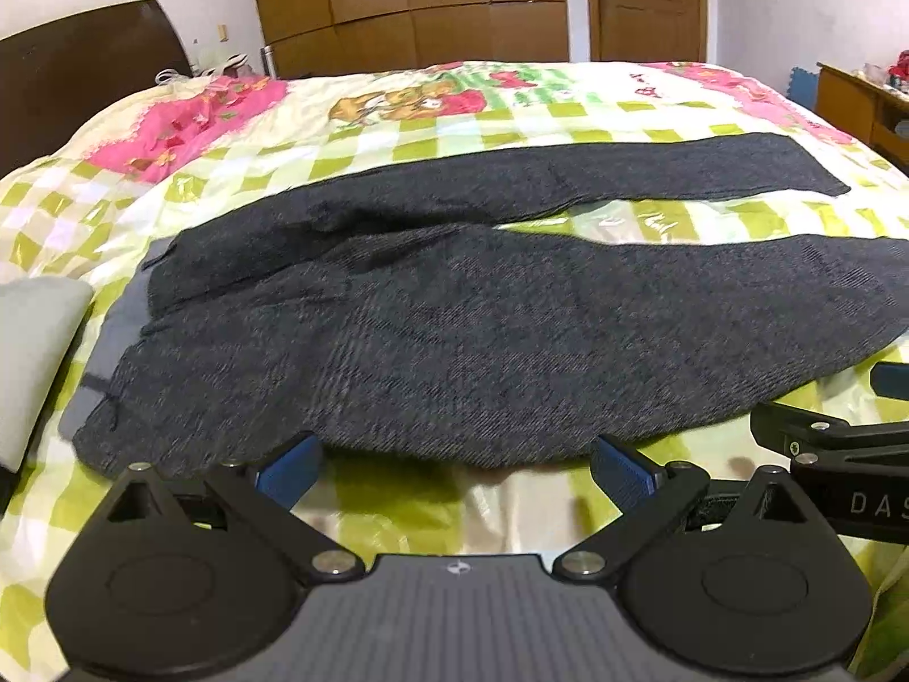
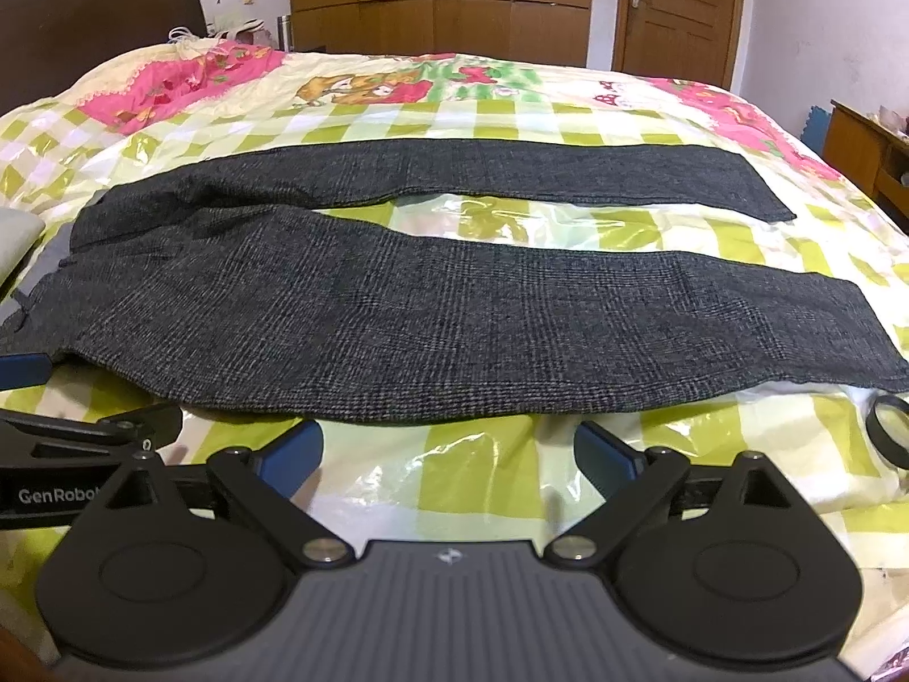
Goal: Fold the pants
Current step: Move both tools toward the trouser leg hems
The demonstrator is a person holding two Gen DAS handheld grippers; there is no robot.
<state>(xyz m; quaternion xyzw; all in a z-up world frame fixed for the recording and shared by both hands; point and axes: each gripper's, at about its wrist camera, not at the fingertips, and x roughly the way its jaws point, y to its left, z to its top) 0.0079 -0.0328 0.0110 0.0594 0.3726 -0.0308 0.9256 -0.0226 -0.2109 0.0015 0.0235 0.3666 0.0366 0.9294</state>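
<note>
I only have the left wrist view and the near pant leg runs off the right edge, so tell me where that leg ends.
Observer: In the right wrist view the near leg's cuff lies flat on the bedspread, short of the bed's right edge.
Operator: Anything lying near that cuff?
Observer: Yes, a small black ring rests on the bedspread just in front of it.
Operator: Is the right gripper holding fabric?
Observer: No. The right gripper is open, its fingers just short of the pants hem, gripping nothing.
</note>
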